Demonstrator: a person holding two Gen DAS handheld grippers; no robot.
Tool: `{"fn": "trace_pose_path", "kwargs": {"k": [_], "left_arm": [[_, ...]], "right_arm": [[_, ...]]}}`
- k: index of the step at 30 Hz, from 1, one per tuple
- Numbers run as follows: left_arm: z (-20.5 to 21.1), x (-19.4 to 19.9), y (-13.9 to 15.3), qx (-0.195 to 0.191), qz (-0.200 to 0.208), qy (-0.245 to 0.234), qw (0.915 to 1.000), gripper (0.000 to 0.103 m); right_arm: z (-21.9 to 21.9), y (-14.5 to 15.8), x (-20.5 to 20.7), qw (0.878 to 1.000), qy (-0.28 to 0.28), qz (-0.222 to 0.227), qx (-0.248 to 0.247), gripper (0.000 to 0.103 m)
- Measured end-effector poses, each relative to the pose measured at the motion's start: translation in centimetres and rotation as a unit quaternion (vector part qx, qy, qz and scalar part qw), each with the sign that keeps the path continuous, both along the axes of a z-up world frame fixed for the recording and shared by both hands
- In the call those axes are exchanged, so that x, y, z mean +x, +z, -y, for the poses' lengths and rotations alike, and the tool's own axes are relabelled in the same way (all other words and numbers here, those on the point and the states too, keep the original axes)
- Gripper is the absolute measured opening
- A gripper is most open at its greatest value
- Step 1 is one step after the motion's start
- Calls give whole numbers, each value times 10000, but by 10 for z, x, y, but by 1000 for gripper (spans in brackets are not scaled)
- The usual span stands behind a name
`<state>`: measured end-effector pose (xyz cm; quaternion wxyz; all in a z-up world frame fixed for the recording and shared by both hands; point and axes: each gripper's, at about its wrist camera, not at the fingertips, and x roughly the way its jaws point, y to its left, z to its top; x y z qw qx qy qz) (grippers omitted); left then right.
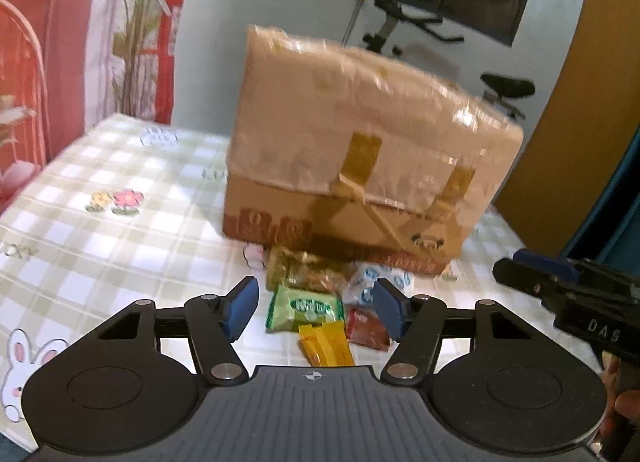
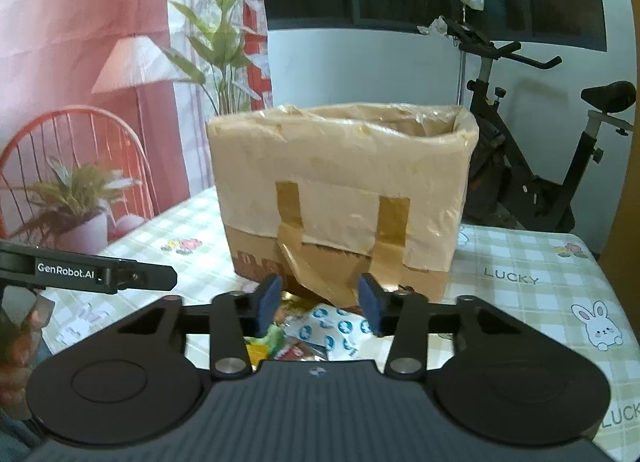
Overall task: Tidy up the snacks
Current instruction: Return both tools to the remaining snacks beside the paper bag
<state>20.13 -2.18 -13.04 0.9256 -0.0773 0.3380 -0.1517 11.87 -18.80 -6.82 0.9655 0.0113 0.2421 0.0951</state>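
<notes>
A pile of snack packets lies on the checked tablecloth (image 1: 120, 165) against the front of an open cardboard box (image 2: 340, 181) wrapped in clear tape. My left gripper (image 1: 315, 284) hangs open just above the pile, its pads on either side of the gold packet (image 1: 308, 268), green packet (image 1: 306, 308) and yellow packet (image 1: 326, 344). A red packet (image 1: 366, 328) lies by the right pad. My right gripper (image 2: 320, 290) has its jaws drawn narrow, with the white packet with blue circles (image 2: 336, 326) bunched between the pads.
The box (image 1: 360, 141) fills the middle of the table and stands taller than both grippers. An exercise bike (image 2: 540, 181) stands behind the table on the right. A pink backdrop (image 2: 80, 61) with a printed chair and plants hangs at the left. A hand (image 2: 16, 342) holds the left gripper's grip.
</notes>
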Motion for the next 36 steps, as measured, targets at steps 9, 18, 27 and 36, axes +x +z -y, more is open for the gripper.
{"fn": "trace_pose_path", "kwargs": {"k": [9,18,27,36], "left_arm": [[31,28,-45,441,-642,-413,9961,66],[54,44,-80,781,-1074,-725,9885,65],[42,56,-79,911,-1058,-490,9890,45],[2,67,-78,669,-1111,85,9915,45]], "right_arm": [[14,-35,32,9985,38,-486,236,34],[26,-64,58,9944,145,-959,409,34],[28,-76,72,9919,462,-1166,202,38],[4,-87,98,9827,1339,-971,-835,68]]}}
